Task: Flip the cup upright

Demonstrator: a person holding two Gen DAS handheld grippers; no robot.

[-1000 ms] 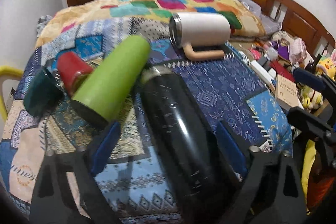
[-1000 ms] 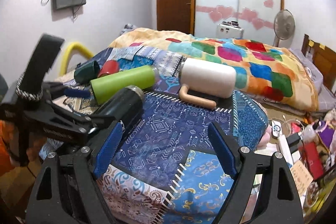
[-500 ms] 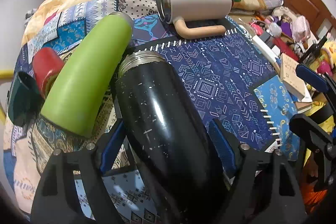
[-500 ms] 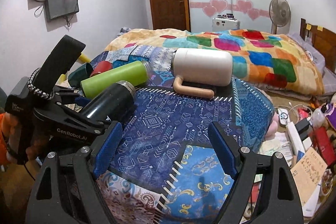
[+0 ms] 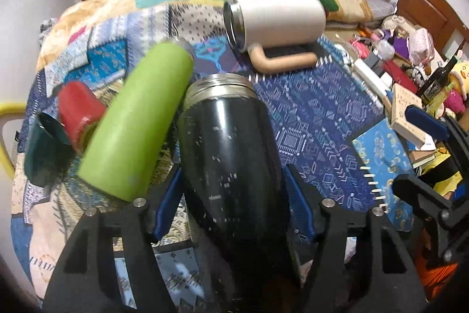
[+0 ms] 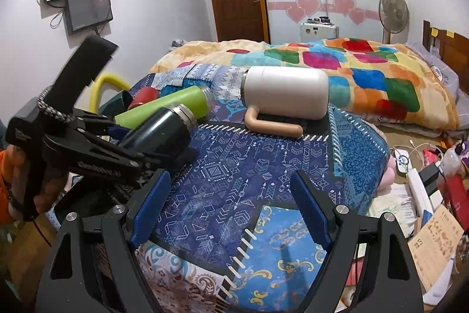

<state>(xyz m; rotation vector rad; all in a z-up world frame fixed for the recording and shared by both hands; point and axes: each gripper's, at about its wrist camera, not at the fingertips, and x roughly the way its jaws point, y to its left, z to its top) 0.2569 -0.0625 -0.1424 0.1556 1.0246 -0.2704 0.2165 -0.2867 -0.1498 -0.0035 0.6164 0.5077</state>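
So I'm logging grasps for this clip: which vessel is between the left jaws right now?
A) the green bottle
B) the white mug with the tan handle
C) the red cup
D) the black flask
D: the left gripper has its blue pads against both sides of the black flask, lifting its steel mouth off the quilt.

Left gripper (image 5: pixel 231 192) has its blue-padded fingers (image 5: pixel 167 204) closed in tight, pads pressing at 9 and 3 o'clock on what's clamped between them. From the right wrist view it sits over at 9 o'clock, angled up toward 2, with the person's hand (image 6: pixel 44 187) wrapped round the handle. Right gripper (image 6: pixel 231 207) is spread wide, nothing between its fingers (image 6: pixel 310 210).
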